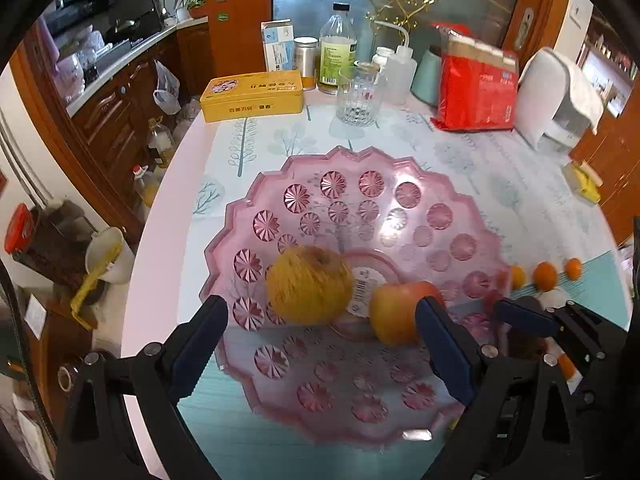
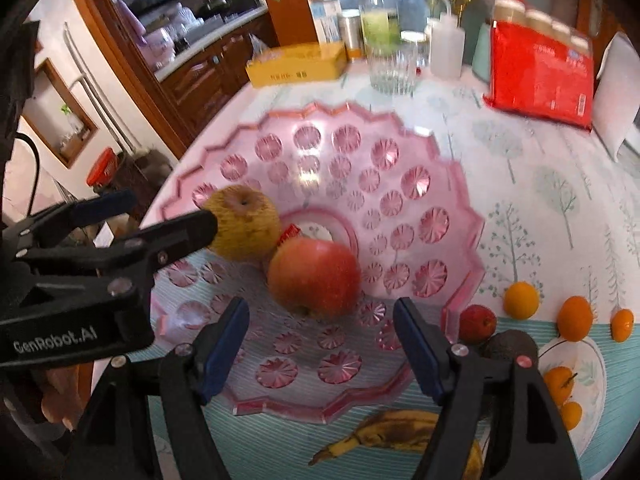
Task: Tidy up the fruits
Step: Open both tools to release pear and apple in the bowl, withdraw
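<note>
Tree-print tablecloth [image 1: 460, 152], frame centre; wooden cabinets [image 1: 120, 112] upper left. Pink dish [image 1: 440, 216] holds two apples. Left gripper [image 1: 320, 320], right gripper [image 2: 320, 320]: fingers parted, empty.

Both wrist views angled steeply down (close in), sharing the pink dish [image 1: 460, 200] [image 2: 460, 184]

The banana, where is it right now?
In the right wrist view the banana lies on the table at the bottom, just in front of the pink glass dish, below the avocado.
</note>
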Demonstrator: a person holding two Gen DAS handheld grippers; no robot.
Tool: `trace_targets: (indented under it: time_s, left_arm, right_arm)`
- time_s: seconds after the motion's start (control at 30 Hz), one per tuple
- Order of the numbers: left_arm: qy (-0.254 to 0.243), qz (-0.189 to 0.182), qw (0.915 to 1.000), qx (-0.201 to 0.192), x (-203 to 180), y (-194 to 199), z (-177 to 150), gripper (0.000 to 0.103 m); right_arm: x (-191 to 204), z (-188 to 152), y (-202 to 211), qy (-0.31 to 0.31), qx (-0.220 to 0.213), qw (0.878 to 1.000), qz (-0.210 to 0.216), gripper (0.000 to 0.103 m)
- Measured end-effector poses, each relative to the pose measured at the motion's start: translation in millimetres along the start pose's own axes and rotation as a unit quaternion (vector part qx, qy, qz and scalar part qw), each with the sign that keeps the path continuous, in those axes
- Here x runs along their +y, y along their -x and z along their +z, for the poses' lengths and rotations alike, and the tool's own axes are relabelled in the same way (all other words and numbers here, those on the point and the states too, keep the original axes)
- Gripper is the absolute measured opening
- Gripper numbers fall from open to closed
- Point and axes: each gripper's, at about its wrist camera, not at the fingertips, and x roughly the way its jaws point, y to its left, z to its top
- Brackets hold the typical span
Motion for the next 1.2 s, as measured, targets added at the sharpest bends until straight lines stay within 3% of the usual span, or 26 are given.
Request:
trace_targets:
  time_s: [0.2, 0.37, 0.6, 0.97, 1.2]
  left_arm:
    - [-0.008, 0.002, 0.9999, -0.008, 0, 30, -5, 0.094]
    - [0.017, -0.009, 0.9998, 0.0, 9, 49, -13, 0.094]
    - [0.018, -0.003, 0.9998, -0.006, 5, 74, -31, 0.094]
    - [-0.038, -0.028, 0.9988, -0.015, -55, 104, -58, 0.094]
    - [-0.071, -0.055, 0.9958, -0.019, -110, 112, -64, 0.094]
  right_arm:
    - [16, -6, 28, 0.02, -0.031, 0.999, 0.011, 0.075]
    - [28, -13, 51, 0.034, -0.046, 0.998, 0.005, 0.075]
    - [28, -24, 88, 0.019, -0.063, 0.998, 0.017, 0.075]
    - [-8, -58, 147, -0.031, -0.102, 0.994, 0.033, 0.076]
    - [-53, -83, 185, -0.042, -0.135, 0.989, -0.048, 0.076]
